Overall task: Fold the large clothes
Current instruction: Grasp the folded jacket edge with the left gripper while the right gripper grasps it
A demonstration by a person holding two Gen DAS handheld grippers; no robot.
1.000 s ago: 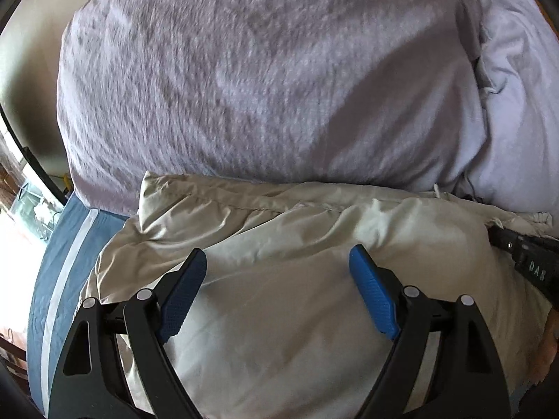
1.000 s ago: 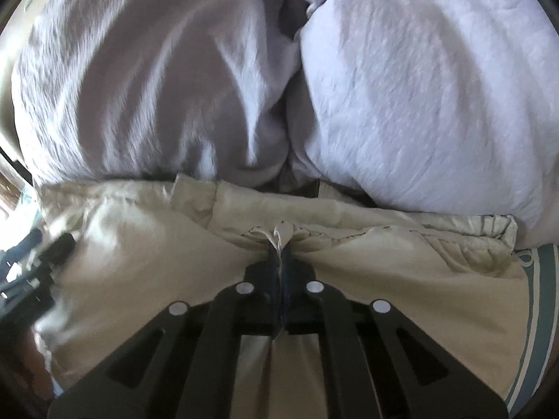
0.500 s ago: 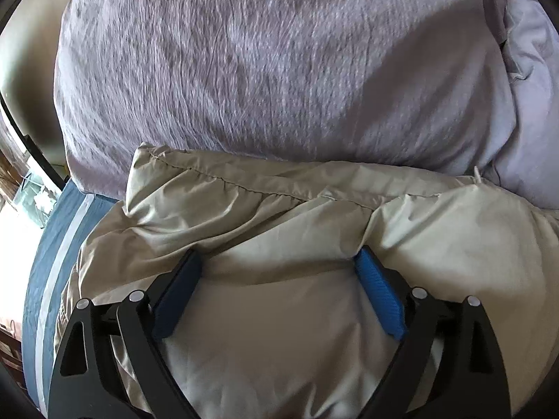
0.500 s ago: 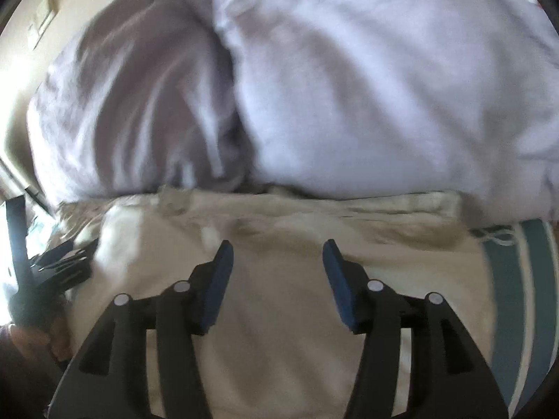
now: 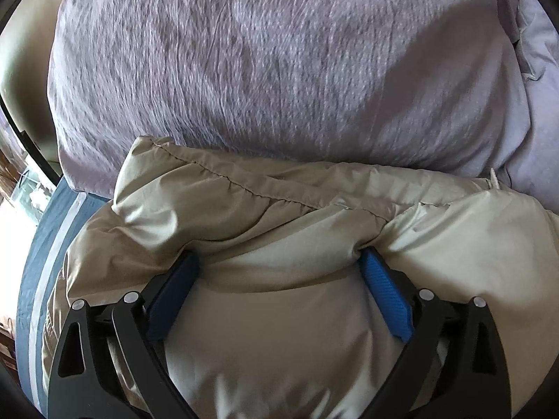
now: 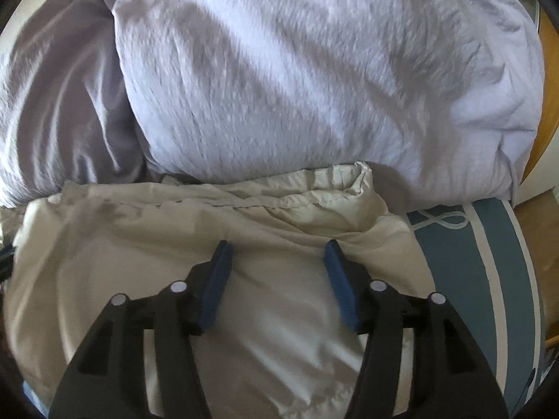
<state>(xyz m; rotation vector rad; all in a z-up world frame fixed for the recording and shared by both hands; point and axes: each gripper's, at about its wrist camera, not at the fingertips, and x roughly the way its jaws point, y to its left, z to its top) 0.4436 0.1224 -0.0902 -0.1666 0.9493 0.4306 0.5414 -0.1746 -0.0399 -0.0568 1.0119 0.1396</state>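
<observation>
The beige garment (image 5: 279, 307) is being pressed by the left gripper (image 5: 279, 262), jaws widening, nothing pinched; the right gripper (image 6: 277, 248) is being opened above it, pillows (image 6: 314, 80) at 12 o'clock

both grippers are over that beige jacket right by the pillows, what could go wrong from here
1. The left gripper has its jaws opening with its fingertips sunk into the puffy beige jacket; closing here may bunch one thick lump instead of an edge.
2. The right gripper, jaws opening and holding nothing, leaves the jacket's seamed edge free to slump out of its fold.
3. That edge lies against the lilac pillows; a grab there could catch pillow fabric too.
</observation>
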